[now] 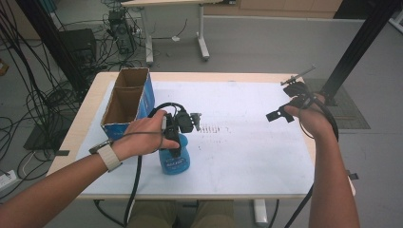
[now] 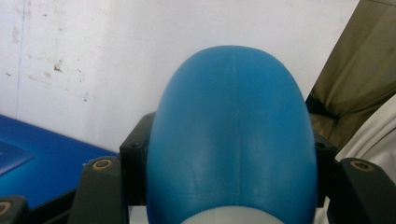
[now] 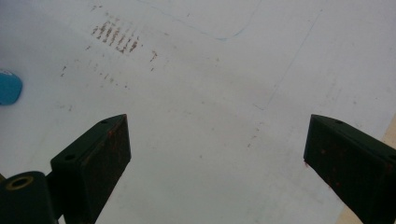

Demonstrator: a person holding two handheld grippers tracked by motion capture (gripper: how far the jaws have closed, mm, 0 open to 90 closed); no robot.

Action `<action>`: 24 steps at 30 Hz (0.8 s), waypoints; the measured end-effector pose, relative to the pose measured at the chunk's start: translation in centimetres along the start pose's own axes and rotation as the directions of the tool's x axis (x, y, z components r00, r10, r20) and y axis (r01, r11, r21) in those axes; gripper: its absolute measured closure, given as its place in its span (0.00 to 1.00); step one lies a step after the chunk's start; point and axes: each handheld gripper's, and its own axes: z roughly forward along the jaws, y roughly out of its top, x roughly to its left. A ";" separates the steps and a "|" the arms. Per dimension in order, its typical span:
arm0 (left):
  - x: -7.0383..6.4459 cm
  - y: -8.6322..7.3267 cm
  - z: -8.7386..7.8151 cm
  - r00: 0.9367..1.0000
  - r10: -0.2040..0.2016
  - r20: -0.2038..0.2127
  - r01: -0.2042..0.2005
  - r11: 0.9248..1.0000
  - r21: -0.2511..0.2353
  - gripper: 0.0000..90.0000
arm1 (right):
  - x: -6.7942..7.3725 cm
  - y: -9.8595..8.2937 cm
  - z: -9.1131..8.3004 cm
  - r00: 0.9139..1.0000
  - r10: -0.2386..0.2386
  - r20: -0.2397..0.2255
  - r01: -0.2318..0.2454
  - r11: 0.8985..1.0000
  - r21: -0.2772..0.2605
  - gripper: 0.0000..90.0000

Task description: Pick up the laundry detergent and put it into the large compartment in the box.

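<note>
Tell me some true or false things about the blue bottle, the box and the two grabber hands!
1. The left gripper is squeezing the blue bottle. True.
2. The blue bottle is inside the cardboard box. False: it stands on the white sheet beside the box, at the box's near corner.
3. The right gripper has its jaws wide apart with nothing between them. True.
4. The cardboard box is lying shut with a lid on. False: its top is open, and it looks empty inside.
5. The right gripper is holding the bottle too. False: it is far off at the table's right side.
</note>
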 end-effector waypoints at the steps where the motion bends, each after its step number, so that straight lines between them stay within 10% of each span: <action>1: 0.0 0.0 0.0 1.000 0.000 0.000 0.000 1.000 -0.002 0.42 | 0.0 0.0 0.0 1.000 0.000 0.000 0.000 1.000 0.000 0.08; 24: 0.0 -0.1 0.0 1.000 0.005 0.001 -0.005 1.000 -0.005 0.42 | 0.0 0.1 0.1 1.000 -0.002 -0.003 0.002 1.000 0.001 0.08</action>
